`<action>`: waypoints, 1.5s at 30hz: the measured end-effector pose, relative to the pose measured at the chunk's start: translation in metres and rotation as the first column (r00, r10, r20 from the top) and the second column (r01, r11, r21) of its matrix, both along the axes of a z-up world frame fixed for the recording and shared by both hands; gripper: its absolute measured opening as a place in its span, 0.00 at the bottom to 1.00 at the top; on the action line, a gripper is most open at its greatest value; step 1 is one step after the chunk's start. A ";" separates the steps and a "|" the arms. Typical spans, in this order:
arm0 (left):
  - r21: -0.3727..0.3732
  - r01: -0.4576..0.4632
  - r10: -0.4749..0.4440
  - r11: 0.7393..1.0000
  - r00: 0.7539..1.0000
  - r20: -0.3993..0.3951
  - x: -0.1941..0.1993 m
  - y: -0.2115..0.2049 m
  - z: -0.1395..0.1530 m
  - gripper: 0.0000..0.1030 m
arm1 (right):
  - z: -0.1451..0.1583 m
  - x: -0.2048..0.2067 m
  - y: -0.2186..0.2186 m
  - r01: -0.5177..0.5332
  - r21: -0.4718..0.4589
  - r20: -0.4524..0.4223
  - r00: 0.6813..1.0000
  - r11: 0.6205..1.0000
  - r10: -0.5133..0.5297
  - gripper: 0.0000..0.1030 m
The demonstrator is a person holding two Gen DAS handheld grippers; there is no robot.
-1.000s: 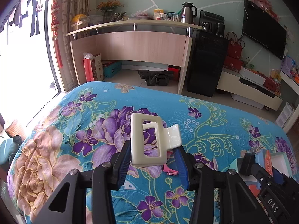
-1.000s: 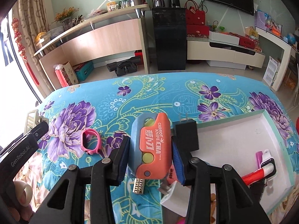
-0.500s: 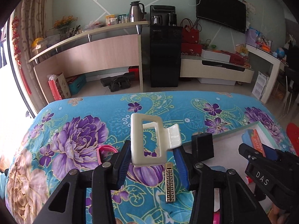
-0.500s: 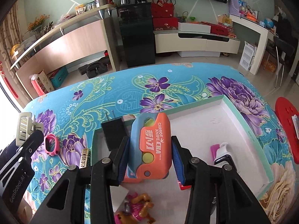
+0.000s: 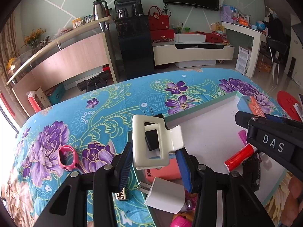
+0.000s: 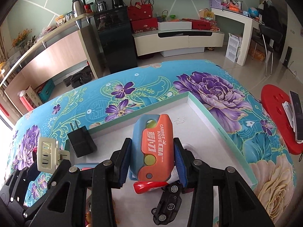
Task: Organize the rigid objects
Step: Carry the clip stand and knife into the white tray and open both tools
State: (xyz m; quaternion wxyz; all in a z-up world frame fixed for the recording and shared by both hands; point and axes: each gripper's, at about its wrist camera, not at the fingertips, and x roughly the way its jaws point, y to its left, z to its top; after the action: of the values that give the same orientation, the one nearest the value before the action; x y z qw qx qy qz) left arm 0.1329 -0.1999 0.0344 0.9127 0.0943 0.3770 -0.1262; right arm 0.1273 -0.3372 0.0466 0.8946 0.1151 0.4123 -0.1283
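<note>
Over the white tray (image 6: 200,111) on the floral surface (image 5: 106,111), the right gripper (image 6: 152,159) clamps the carrot knife toy (image 6: 152,149); the left gripper (image 5: 154,162) grips a cream hair claw clip (image 5: 149,141). Releasing both together risks collisions with the toy car (image 6: 168,202). Only the left view shows the pink wristband (image 5: 66,158).

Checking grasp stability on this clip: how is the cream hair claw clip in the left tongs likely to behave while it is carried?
The hair claw clip looks like hollow moulded plastic, so probably stiff and light. It sits tall above the left tongs, pinched only near its base, so it may pivot. Its glossy faces could slip.
</note>
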 end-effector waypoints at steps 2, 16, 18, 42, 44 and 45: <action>0.011 0.011 -0.011 1.000 1.000 -0.001 -0.001 -0.005 -0.003 0.47 | -0.002 0.001 -0.001 -0.003 0.006 -0.008 1.000 1.000 0.003 0.43; 0.033 0.020 -0.019 0.999 0.999 -0.047 0.003 -0.012 -0.022 0.47 | -0.017 0.009 0.008 -0.050 0.016 -0.052 0.997 0.999 0.051 0.43; 0.034 0.020 -0.018 0.999 0.998 -0.055 0.003 -0.012 -0.023 0.47 | -0.022 0.010 0.008 -0.057 0.019 -0.067 0.996 0.998 0.059 0.43; 0.004 0.003 -0.003 1.000 0.999 -0.040 0.002 -0.001 -0.007 0.60 | -0.008 0.005 0.011 -0.046 -0.024 -0.045 0.998 0.999 0.045 0.43; -0.004 -0.003 0.003 1.000 0.999 -0.032 0.002 0.002 -0.003 0.67 | -0.004 0.003 0.011 -0.042 -0.028 -0.032 0.999 0.999 0.041 0.43; -0.008 -0.007 0.006 1.000 1.000 -0.029 0.002 0.004 -0.001 0.67 | -0.002 0.003 0.011 -0.040 -0.029 -0.027 0.999 0.999 0.039 0.43</action>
State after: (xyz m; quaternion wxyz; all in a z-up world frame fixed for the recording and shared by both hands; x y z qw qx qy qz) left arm 0.1347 -0.1956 0.0333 0.9079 0.0874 0.3901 -0.1262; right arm 0.1299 -0.3264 0.0446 0.8931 0.0920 0.4241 -0.1180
